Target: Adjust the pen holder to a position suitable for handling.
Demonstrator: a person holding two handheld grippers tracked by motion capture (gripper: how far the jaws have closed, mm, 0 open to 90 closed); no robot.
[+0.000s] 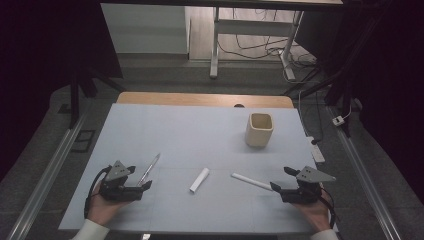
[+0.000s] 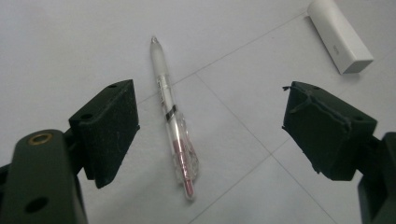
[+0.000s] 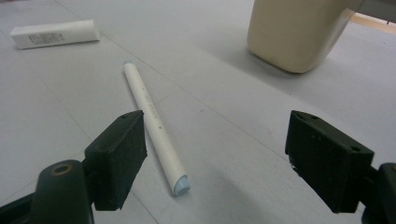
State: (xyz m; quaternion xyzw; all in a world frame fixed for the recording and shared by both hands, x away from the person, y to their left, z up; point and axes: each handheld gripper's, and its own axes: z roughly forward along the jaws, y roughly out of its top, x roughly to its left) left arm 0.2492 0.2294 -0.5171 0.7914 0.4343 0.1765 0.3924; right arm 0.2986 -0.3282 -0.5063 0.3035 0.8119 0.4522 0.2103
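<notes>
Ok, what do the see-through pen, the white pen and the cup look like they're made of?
See-through pen: clear glossy plastic, likely; a reddish core shows through the barrel. White pen: opaque matte white plastic, probably, with pale blue ends. Cup: cream, smooth, faintly shiny; plastic or glazed ceramic, can't tell.

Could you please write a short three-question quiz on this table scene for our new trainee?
1. True or false: the left gripper has its jaws shut on the clear pen.
2. Which thing lies between the jaws of the right gripper? A) white marker B) white box C) beige cup
3. Fill in: in the high view, the beige cup stands ____ on the table.

Key: 1 false, the jaws are open and the pen lies on the table between them. 2 A. 3 upright.
</notes>
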